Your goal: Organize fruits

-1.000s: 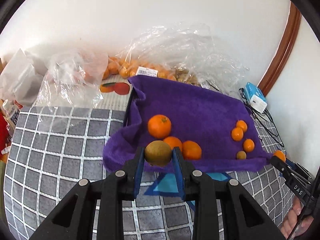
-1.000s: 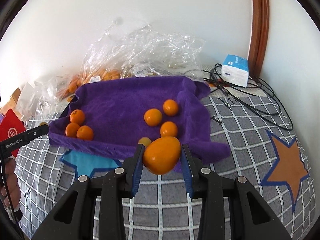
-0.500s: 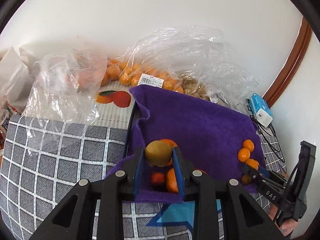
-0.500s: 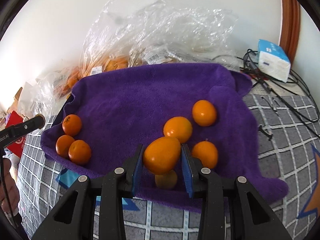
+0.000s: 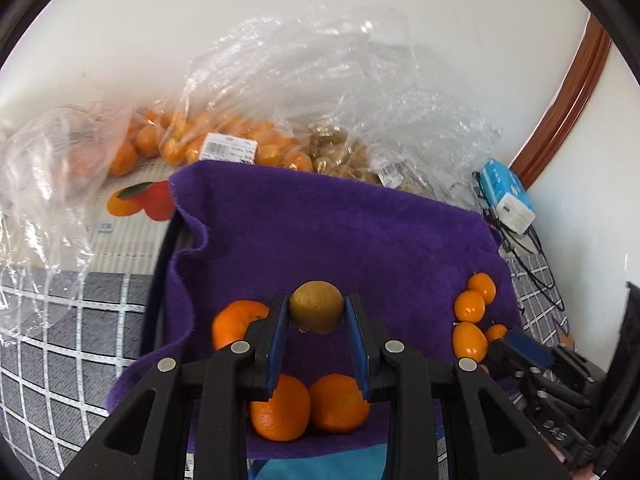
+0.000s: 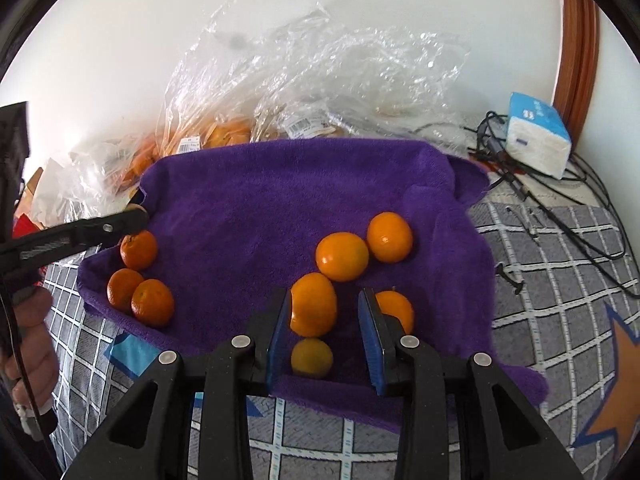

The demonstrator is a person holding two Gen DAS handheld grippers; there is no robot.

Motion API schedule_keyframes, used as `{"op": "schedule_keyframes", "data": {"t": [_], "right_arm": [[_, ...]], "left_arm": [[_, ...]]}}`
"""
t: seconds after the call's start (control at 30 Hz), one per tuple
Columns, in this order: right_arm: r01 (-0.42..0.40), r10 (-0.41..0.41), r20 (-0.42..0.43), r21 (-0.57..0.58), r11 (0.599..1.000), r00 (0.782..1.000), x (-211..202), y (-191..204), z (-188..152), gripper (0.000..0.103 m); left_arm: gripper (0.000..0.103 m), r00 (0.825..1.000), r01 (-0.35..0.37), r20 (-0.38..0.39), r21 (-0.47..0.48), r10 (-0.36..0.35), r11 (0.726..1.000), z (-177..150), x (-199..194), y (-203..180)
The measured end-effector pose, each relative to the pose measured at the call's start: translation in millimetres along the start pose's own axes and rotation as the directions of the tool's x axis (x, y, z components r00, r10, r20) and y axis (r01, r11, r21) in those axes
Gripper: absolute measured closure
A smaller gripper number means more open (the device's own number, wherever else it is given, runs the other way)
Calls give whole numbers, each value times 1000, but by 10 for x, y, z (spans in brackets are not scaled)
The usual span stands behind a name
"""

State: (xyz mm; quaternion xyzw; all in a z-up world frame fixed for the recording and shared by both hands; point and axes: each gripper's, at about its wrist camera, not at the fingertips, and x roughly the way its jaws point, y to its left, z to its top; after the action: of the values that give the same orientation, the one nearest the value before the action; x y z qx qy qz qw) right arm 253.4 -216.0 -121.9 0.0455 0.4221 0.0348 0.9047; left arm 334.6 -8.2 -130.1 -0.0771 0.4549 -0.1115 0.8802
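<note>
One brown fruit (image 5: 317,306) between left jaws

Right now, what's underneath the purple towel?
At the left edge of the purple towel a black rim shows, and at its front a blue patch. Whatever else lies beneath is covered.

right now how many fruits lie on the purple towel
8 fruits: three at left, two centre-right, one inside the open right gripper, one just right of it, one yellowish nearest; others may hide.
</note>
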Motion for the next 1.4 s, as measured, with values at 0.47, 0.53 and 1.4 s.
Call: {"op": "schedule_keyframes", "data": {"t": [0.47, 0.53, 1.4], "right_arm": [[58, -59, 36, 23, 998, 998, -282, -198, -91, 68], [68, -69, 29, 29, 997, 997, -290, -199, -109, 68], [88, -99, 147, 80, 993, 984, -1944, 32, -707, 50]], "left_arm": [[76, 994, -89, -59, 50, 92, 995, -158, 251, -162], [76, 993, -92, -64, 47, 95, 995, -155, 218, -155], [18, 936, -216, 274, -51, 222, 975, -1223, -2090, -104]]}}
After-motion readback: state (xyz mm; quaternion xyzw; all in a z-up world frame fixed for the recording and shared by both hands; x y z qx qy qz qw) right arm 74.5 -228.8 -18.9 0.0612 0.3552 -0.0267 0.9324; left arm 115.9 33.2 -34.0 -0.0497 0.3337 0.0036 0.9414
